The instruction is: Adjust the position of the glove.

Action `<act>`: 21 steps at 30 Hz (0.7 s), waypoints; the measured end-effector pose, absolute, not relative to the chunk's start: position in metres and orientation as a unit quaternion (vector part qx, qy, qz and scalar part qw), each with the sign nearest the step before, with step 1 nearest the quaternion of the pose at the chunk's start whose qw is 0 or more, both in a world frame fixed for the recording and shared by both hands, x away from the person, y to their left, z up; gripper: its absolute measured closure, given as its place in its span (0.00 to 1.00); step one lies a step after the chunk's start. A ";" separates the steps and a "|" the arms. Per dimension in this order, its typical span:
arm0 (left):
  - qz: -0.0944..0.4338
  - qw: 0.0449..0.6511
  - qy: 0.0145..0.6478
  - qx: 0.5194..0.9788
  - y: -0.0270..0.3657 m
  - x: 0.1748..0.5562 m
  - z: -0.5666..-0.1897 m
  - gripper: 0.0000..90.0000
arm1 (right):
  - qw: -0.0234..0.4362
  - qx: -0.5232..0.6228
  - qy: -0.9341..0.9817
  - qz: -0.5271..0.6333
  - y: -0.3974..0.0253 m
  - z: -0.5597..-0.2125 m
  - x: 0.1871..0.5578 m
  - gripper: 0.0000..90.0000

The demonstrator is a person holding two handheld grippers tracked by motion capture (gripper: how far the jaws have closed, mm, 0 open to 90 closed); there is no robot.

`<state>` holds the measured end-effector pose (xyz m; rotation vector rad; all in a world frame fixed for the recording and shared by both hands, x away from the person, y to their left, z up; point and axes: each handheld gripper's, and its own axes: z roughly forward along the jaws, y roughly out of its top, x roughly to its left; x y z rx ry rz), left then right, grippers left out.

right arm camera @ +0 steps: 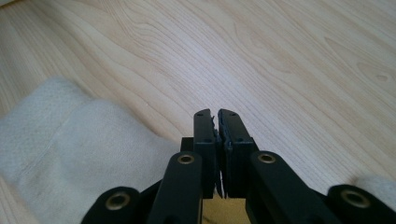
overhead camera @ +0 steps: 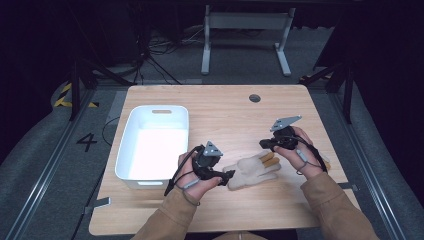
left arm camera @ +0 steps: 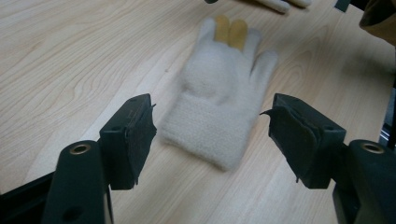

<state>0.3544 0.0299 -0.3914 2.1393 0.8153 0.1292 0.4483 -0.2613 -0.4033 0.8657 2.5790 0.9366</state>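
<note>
A cream knitted glove [overhead camera: 250, 171] with two yellow fingers lies flat on the wooden table [overhead camera: 225, 115], cuff toward my left hand. My left gripper [overhead camera: 227, 176] sits just short of the cuff. In the left gripper view its jaws [left arm camera: 210, 112] stand wide open on either side of the glove [left arm camera: 219, 93], and nothing is between them. My right gripper [overhead camera: 262, 144] hovers over the glove's fingertips. In the right gripper view its jaws [right arm camera: 217, 115] are pressed together with nothing seen in the tips, and the glove [right arm camera: 70, 149] lies below at the left.
A white plastic bin [overhead camera: 155, 142] stands on the left part of the table, close to my left hand. A round cable hole [overhead camera: 254, 98] is near the far edge. Another pale knitted piece [left arm camera: 280, 4] lies by my right hand.
</note>
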 end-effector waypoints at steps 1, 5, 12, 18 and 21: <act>0.052 0.410 0.322 0.852 0.030 0.354 -0.391 0.35 | 0.129 0.300 0.889 0.322 -0.261 -0.404 0.448 0.97; 0.056 0.401 0.306 0.862 0.033 0.352 -0.387 0.37 | 0.119 0.300 0.893 0.315 -0.261 -0.409 0.450 0.97; 0.020 0.387 0.287 0.876 0.034 0.345 -0.388 0.33 | 0.103 0.297 0.903 0.293 -0.256 -0.419 0.456 0.98; 0.024 0.375 0.290 0.880 0.035 0.344 -0.390 0.33 | 0.097 0.296 0.905 0.291 -0.249 -0.427 0.461 0.97; 0.026 0.371 0.289 0.882 0.035 0.343 -0.391 0.33 | 0.101 0.296 0.906 0.284 -0.248 -0.429 0.463 0.97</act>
